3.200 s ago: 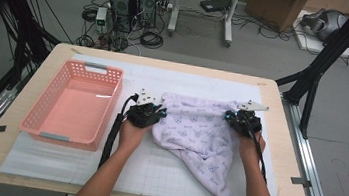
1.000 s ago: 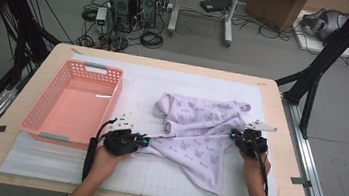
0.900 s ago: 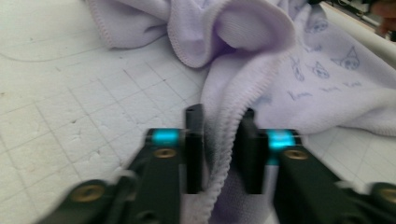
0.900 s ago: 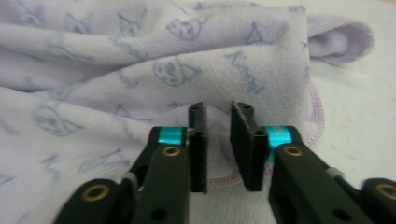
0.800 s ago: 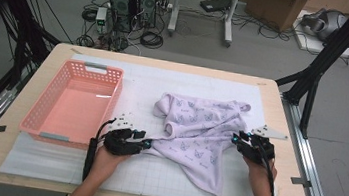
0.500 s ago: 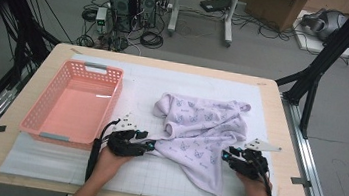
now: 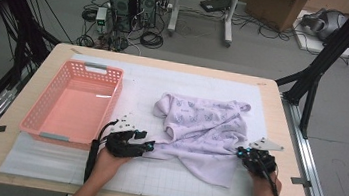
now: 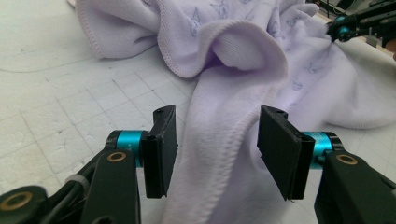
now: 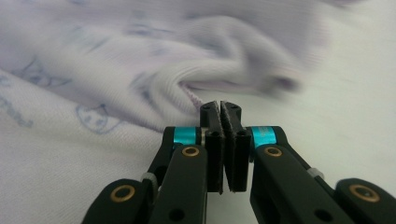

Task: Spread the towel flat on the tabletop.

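A lavender printed garment (image 7: 204, 127) lies spread and rumpled on the white gridded mat (image 7: 154, 83). My left gripper (image 7: 150, 148) rests at its near left corner. In the left gripper view, my left gripper (image 8: 217, 144) has just been opening. A strip of the garment (image 8: 243, 51) runs between the jaws, and the pads stand clear of it. My right gripper (image 7: 240, 153) is at the garment's right edge. In the right gripper view, my right gripper (image 9: 220, 107) is shut, and folds of the garment (image 9: 93, 70) gather to a hem nipped at its tips.
A pink slatted basket (image 7: 116, 96) with nothing in it stands on the mat left of the garment. The wooden table (image 7: 285, 142) ends a short way right of my right hand. Black frame posts, computers and cables stand on the floor beyond the table.
Both hands drew the garment from mid-table toward the near edge. The left jaws went from shut on the cloth to open. The right gripper slid nearer, opened, and is shut again.
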`<state>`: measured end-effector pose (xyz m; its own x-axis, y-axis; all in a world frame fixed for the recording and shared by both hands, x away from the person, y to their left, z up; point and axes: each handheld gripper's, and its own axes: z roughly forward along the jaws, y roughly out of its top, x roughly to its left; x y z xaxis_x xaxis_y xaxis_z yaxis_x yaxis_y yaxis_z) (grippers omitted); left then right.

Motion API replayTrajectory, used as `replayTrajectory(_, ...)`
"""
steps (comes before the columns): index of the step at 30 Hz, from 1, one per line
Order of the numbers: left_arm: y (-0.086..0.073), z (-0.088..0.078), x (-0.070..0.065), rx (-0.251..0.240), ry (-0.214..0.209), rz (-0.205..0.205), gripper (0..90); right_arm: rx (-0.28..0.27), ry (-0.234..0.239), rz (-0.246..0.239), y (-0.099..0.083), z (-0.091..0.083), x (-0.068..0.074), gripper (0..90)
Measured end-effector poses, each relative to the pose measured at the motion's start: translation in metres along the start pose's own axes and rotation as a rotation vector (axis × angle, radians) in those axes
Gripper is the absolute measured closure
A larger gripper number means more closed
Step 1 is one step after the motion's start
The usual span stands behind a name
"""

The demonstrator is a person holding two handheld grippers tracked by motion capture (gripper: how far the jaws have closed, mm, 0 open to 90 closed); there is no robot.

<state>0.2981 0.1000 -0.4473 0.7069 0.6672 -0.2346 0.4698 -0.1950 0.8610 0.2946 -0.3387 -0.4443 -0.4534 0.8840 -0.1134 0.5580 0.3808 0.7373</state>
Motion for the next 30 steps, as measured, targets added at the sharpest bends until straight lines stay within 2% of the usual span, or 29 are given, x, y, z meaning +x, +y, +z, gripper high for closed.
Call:
replayTrajectory(2,0.000,0.001,-0.001,-0.004,-0.008,0.001,45.8,-0.015,-0.027,0.028,-0.004,-0.005,-0.010,88.2)
replayTrajectory(4,0.001,0.003,-0.003,-0.002,-0.023,0.003,44.2,-0.033,-0.006,0.057,-0.006,-0.008,-0.015,86.8)
replayTrajectory(5,0.002,0.004,-0.005,-0.004,-0.034,0.005,43.7,-0.048,0.012,0.052,-0.006,-0.009,-0.015,83.8)
replayTrajectory(6,0.004,0.006,-0.006,-0.007,-0.044,0.007,42.9,-0.054,0.011,0.040,-0.006,-0.010,-0.014,79.8)
replayTrajectory(9,0.007,0.011,-0.009,0.003,-0.059,0.025,42.8,-0.073,0.040,0.051,-0.005,-0.016,-0.011,69.4)
replayTrajectory(10,0.012,0.018,-0.012,0.030,-0.069,0.056,43.2,-0.084,0.043,0.053,-0.004,-0.018,-0.009,67.2)
replayTrajectory(11,0.014,0.023,-0.013,0.046,-0.068,0.069,44.2,-0.092,0.057,0.056,-0.004,-0.020,-0.008,65.7)
replayTrajectory(13,0.015,0.027,-0.013,0.063,-0.061,0.073,47.4,-0.103,0.077,0.058,-0.004,-0.025,-0.005,62.1)
replayTrajectory(14,0.015,0.036,-0.012,0.090,-0.029,0.068,50.4,-0.106,0.091,0.057,-0.004,-0.027,-0.004,61.0)
replayTrajectory(16,0.014,0.042,-0.010,0.128,-0.003,0.050,65.8,-0.118,0.153,0.061,-0.006,-0.030,0.002,53.5)
replayTrajectory(18,0.015,0.040,-0.008,0.100,0.023,0.023,78.7,-0.112,0.213,0.023,-0.008,-0.030,0.011,51.8)
replayTrajectory(19,0.015,0.038,-0.007,0.090,0.054,0.027,81.0,-0.105,0.234,0.004,-0.008,-0.030,0.016,51.8)
replayTrajectory(21,0.016,0.034,0.000,0.070,0.071,0.000,81.8,-0.104,0.278,-0.026,-0.008,-0.029,0.026,52.1)
replayTrajectory(23,0.016,0.031,0.004,0.049,0.116,-0.016,82.6,-0.104,0.308,-0.040,-0.005,-0.028,0.035,53.2)
replayTrajectory(25,0.016,0.030,0.009,0.034,0.150,-0.028,83.3,-0.098,0.329,-0.046,-0.004,-0.024,0.041,53.8)
replayTrajectory(26,0.016,0.030,0.009,0.034,0.150,-0.028,83.5,-0.096,0.340,-0.050,-0.003,-0.022,0.044,54.2)
replayTrajectory(28,0.016,0.032,0.011,0.022,0.193,-0.044,83.7,-0.093,0.361,-0.058,-0.003,-0.019,0.049,56.1)
replayTrajectory(30,0.016,0.032,0.013,0.014,0.206,-0.063,83.7,-0.085,0.377,-0.066,-0.004,-0.016,0.052,58.9)
